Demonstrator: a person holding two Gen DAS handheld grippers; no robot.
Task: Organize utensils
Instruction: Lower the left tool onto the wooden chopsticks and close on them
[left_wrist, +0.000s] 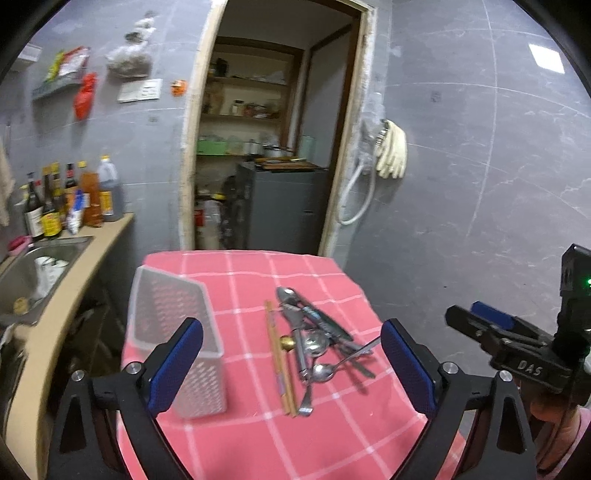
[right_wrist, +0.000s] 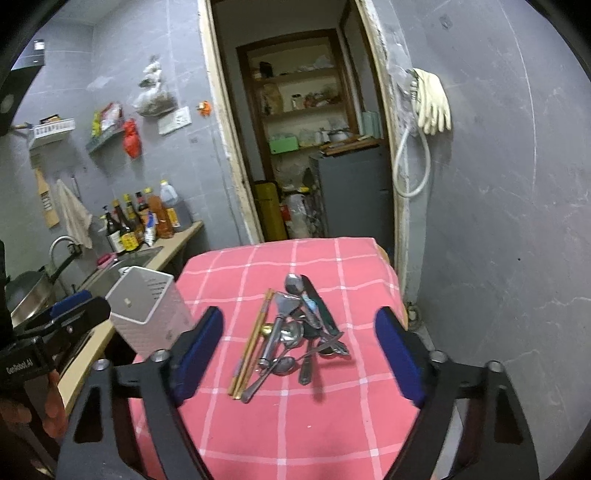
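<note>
The utensil pile lies in the middle of the worktop, which is covered with a pink checked cloth. It is a tangle of metal spoons and dark-handled pieces, with a pair of wooden chopsticks along its left side. Both claws hover at the near edge, above the cloth and touching nothing.

The left claw is spread wide, and the pile sits just beyond and between its blue pads. The right claw is also wide open, with the pile centred between its fingers and a little farther off.

The perforated white holder stands upright at the worktop's left edge, just left of the chopsticks and right behind the left claw's left finger. Bare cloth lies near, far and right of the pile. The worktop's right edge drops to the floor by a grey wall; a counter with a sink runs along the left.
</note>
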